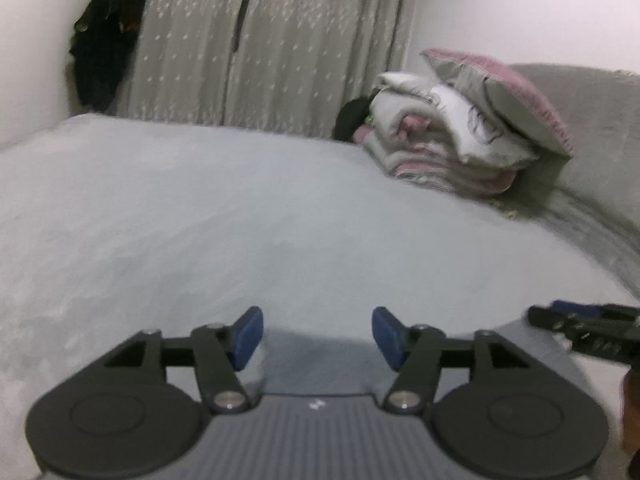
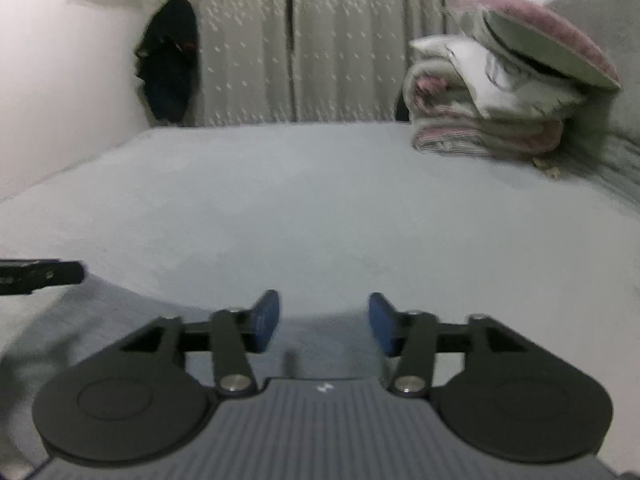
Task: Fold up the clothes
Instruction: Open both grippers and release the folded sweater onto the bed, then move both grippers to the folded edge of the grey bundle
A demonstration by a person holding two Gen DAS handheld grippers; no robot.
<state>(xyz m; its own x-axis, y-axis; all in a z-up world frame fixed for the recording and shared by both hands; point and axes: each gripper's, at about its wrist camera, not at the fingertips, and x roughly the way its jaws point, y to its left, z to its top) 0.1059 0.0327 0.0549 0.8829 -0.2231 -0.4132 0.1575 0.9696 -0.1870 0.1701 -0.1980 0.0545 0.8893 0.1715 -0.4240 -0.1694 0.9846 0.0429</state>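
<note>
My left gripper [image 1: 318, 332] is open and empty, held low over a bed with a pale grey sheet [image 1: 240, 220]. My right gripper [image 2: 324, 320] is open and empty too, just above the same sheet [image 2: 300, 200]. The right gripper also shows at the right edge of the left wrist view [image 1: 584, 330]. The left gripper shows at the left edge of the right wrist view [image 2: 40, 274]. No loose garment lies on the sheet in front of either gripper. A pile of folded blankets [image 1: 436, 140] sits at the far right of the bed; it also shows in the right wrist view [image 2: 480, 112].
A grey and pink pillow [image 1: 508, 96] leans on the blanket pile against a grey headboard [image 1: 600, 120]. Grey curtains [image 1: 272, 40] hang behind the bed. A dark garment [image 1: 106, 40] hangs on the wall at the left, also in the right wrist view [image 2: 170, 60].
</note>
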